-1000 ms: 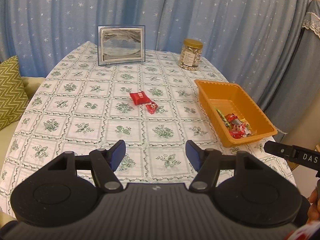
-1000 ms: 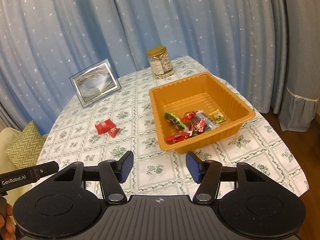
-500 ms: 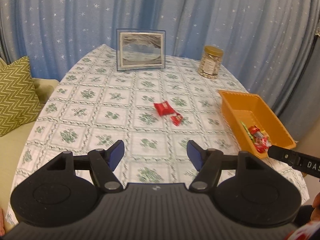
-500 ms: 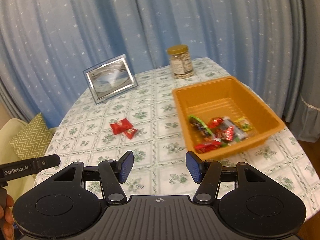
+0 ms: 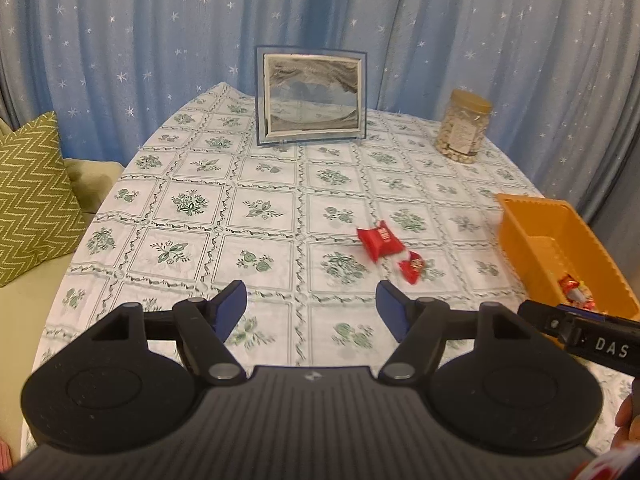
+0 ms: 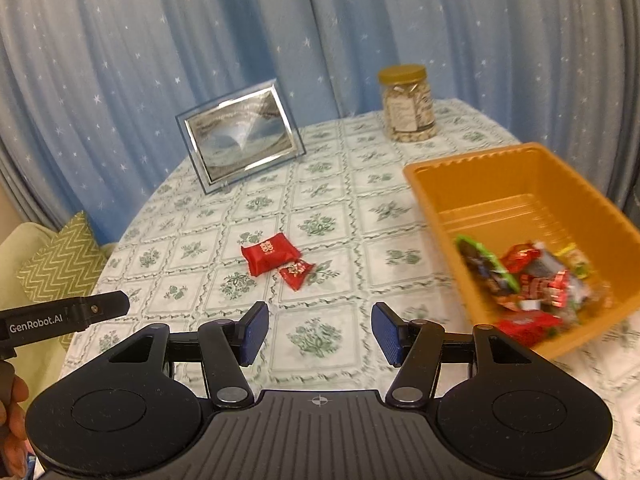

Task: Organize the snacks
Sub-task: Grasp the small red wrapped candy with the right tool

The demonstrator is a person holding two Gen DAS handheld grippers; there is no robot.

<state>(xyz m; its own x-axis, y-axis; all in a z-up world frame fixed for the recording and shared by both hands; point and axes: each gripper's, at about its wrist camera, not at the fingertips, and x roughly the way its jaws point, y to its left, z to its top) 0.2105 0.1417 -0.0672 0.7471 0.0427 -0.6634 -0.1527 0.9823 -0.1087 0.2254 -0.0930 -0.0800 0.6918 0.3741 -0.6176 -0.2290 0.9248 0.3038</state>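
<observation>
- Since a second ago both views have swung leftward: the two red packets have slid from the middle of the left wrist view toward its right, and the orange tray now runs off that view's right edge.
- Nearest, the left tool (image 5: 311, 304) has nothing between its pads and its jaws are opening; the right tool (image 6: 320, 334) stands moderately wide, also with nothing in it.
- Just beyond, the large red packet (image 6: 270, 253) and small red packet (image 6: 296, 274) lie touching on the bench (image 5: 200, 208), centre of the right wrist view.
- Step in hand, as I judge it: approach to the loose packets; next calls for lowering one tool over a packet, closing, then carrying it to the tray.
- The orange tray (image 6: 492, 184) sits at right; only the right wrist view shows its full heap of wrapped snacks (image 6: 532, 280).
- Farthest, the picture frame (image 5: 312, 100) and nut jar (image 5: 464, 126) stand before the curtain.
</observation>
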